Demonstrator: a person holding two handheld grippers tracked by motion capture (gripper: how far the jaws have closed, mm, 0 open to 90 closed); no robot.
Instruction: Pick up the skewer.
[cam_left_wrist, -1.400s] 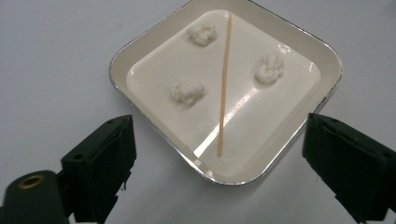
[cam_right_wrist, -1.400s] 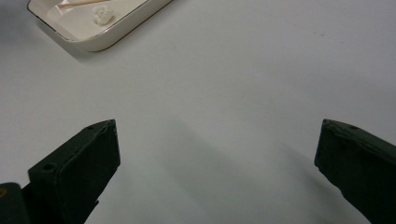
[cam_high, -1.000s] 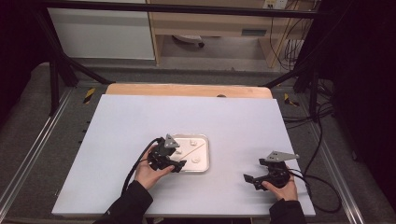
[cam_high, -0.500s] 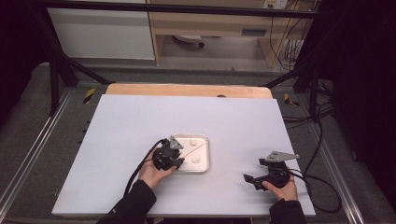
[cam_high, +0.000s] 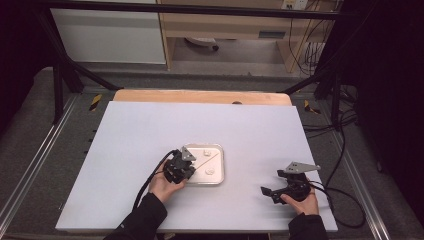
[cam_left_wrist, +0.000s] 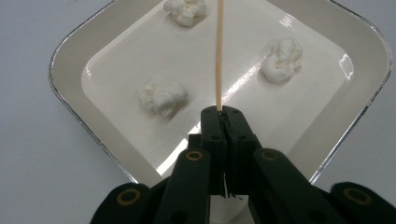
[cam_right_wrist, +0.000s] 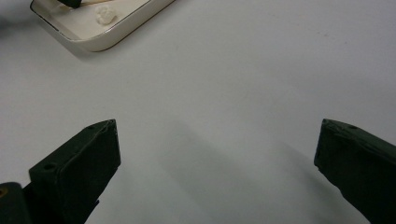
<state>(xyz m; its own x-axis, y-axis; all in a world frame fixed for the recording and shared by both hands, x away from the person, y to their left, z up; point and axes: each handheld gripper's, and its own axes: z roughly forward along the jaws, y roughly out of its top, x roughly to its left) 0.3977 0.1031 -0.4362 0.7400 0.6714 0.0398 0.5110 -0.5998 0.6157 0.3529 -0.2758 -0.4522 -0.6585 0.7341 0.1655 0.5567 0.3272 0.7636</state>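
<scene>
tray (cam_high: 220, 176): square, white, rounded corners, thin metallic rim; sits on the table (cam_high: 130, 140) slightly toward the person from mid-table. landmark for all entries below.

puffs: three white lumps inside the tray, well apart from one another. in the left gripper view, one (cam_left_wrist: 162, 94) left of the skewer, one (cam_left_wrist: 281, 59) right of it, one (cam_left_wrist: 186, 10) at the far end near the rim.

skewer (cam_left_wrist: 219, 51): thin wooden stick, running over the tray floor from the left gripper toward the far rim, passing between the puffs; whether it touches any puff cannot be told.

left gripper (cam_left_wrist: 225, 111): at the tray's near-left edge, jaws pressed together on the skewer's near end. in the high view it (cam_high: 181, 166) overlaps the tray's left rim, held in the left hand (cam_high: 165, 186).

right gripper (cam_right_wrist: 217, 154): well right of the tray, low over bare table, jaws spread wide with nothing between them. in the high view it (cam_high: 270, 192) sits near the table's front edge, held in the right hand (cam_high: 301, 202).

open room: wide bare table beyond the tray, left of it, and between the tray and the right gripper. table's far edge shows a wooden strip (cam_high: 200, 96).
</scene>
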